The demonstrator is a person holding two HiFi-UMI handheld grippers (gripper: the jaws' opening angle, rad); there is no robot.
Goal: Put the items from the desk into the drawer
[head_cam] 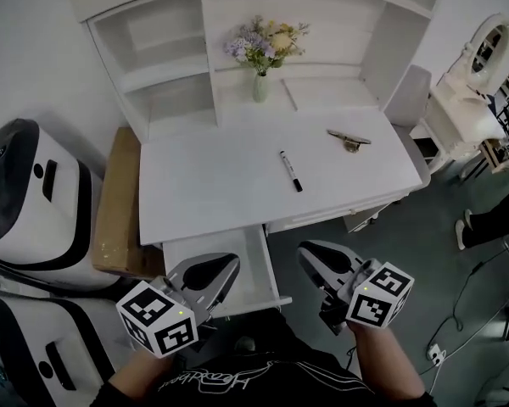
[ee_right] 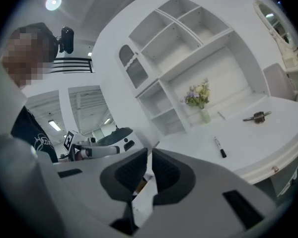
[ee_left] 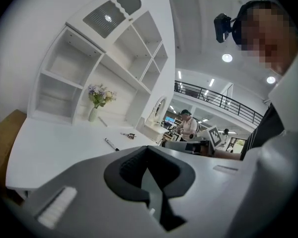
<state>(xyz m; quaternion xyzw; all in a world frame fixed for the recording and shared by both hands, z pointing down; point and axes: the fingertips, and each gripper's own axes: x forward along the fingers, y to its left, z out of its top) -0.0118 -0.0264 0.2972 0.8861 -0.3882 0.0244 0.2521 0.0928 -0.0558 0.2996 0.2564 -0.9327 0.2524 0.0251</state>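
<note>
Here, the left gripper (head_cam: 220, 270) hovers at the pulled-out drawer (head_cam: 264, 261), jaws pressed together on nothing. A black marker (head_cam: 291, 170) lies on the desk (head_cam: 204, 185). The right gripper (head_cam: 314, 257) is likewise closed and empty (a metal clip (head_cam: 349, 139) rests further right).

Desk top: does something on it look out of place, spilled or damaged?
Nothing is spilled or damaged. The vase stands upright at the back. Only the black marker and a small metal object lie loose on the desk top, apart from each other, and the drawer below the front edge stands open.
</note>
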